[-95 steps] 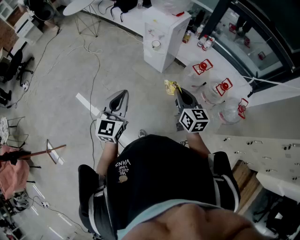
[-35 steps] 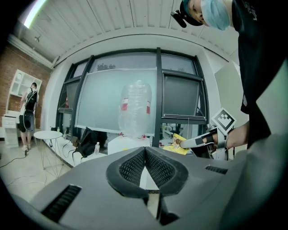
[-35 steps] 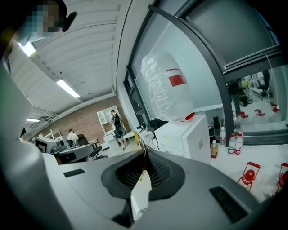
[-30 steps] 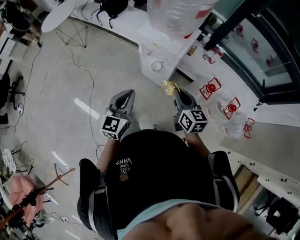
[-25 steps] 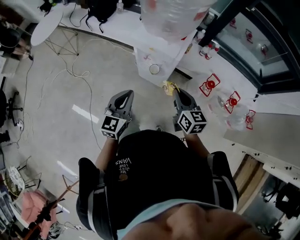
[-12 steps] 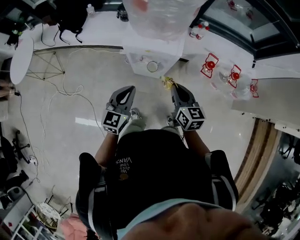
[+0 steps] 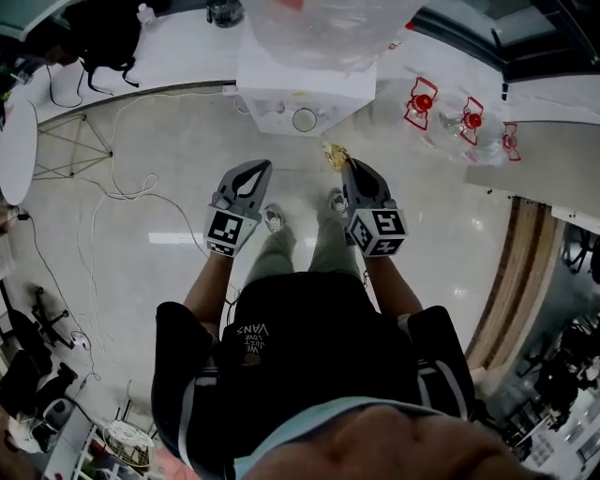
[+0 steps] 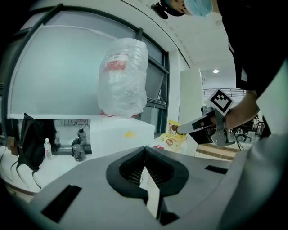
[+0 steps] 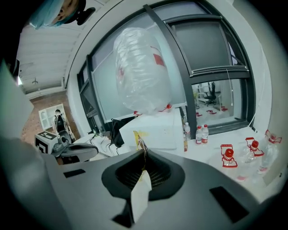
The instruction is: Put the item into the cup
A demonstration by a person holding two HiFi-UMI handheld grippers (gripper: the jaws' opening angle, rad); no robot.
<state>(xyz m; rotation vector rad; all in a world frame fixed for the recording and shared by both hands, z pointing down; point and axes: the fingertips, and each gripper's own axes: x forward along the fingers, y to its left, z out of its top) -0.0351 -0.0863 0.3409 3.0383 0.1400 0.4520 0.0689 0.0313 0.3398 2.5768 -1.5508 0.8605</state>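
Note:
My right gripper (image 7: 345, 167) is shut on a small yellow snack packet (image 7: 335, 155), which sticks out past its tips. In the right gripper view the packet (image 9: 138, 140) shows edge-on between the closed jaws of the right gripper (image 9: 143, 152). A round white cup (image 7: 305, 119) sits in the front of the white water dispenser (image 7: 281, 80), a short way ahead of the packet. My left gripper (image 7: 255, 166) is shut and holds nothing, level with the right one. The left gripper view shows the left gripper (image 8: 145, 148) closed, with the packet (image 8: 173, 134) off to its right.
A large clear water bottle (image 7: 328, 23) tops the dispenser. Red-capped empty jugs (image 7: 441, 112) lie on the floor at right. Cables (image 7: 122, 178) trail over the floor at left, and a black bag (image 7: 103, 37) rests on the counter. The person's feet (image 7: 272, 217) stand between the grippers.
The person has turned and stepped closer, so the dispenser and cup now lie straight ahead of both grippers. Both grippers stayed shut, the packet still in the right one.

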